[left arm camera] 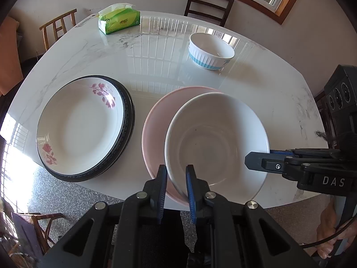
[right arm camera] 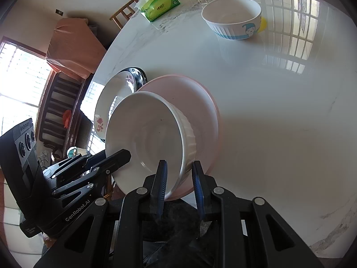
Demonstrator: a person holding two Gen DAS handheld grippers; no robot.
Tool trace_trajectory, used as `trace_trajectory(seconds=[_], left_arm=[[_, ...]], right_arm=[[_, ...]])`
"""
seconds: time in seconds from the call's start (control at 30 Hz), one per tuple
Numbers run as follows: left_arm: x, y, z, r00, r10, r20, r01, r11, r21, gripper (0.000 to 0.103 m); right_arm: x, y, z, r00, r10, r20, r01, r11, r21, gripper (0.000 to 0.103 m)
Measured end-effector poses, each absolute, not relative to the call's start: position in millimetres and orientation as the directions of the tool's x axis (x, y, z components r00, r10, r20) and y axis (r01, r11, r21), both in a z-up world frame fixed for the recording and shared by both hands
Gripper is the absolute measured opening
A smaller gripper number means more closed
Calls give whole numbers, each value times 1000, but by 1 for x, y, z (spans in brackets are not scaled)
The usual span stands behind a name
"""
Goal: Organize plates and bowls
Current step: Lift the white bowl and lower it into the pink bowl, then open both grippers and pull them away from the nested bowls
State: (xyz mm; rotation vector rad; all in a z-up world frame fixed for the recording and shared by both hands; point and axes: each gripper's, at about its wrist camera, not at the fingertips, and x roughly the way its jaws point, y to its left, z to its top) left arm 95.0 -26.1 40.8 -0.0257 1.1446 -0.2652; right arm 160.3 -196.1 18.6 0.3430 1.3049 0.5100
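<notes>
Both grippers pinch the white bowl's [left arm camera: 214, 143] rim: left gripper [left arm camera: 176, 185] at the near edge, right gripper [right arm camera: 178, 178] straddling the wall, gap outside. Bowl sits tilted inside the pink bowl [left arm camera: 156, 120] at the table's [left arm camera: 279, 102] near edge. Lower it level, release together; blue-striped bowl [left arm camera: 209, 52] comes next.

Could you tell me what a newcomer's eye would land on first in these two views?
Most striking is the white bowl near the table's front edge, sitting tilted inside the pink bowl, with the left gripper and right gripper each closing on its rim from a different side. Left of it lies the stack of flowered plates; farther back stands the blue-striped bowl.
</notes>
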Motion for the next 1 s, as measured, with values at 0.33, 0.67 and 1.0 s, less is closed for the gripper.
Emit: trace_trajectory(seconds=[0.33,0.67,1.0], left_arm=[[95,-28,40,387,-217,-896,199,969,-149,18],[94,-28,42,409,-202,-890,205,971,-126,21],[88,-28,62,481,-192,-856,212,972,-99,27]], right_arm=[[164,-195,15,179,540,-822,-164,840,517,23],[164,-193,21,215,518,-828,-193,854,483,28],[165,-201,34,279,517,-809,-208,855,475,36]])
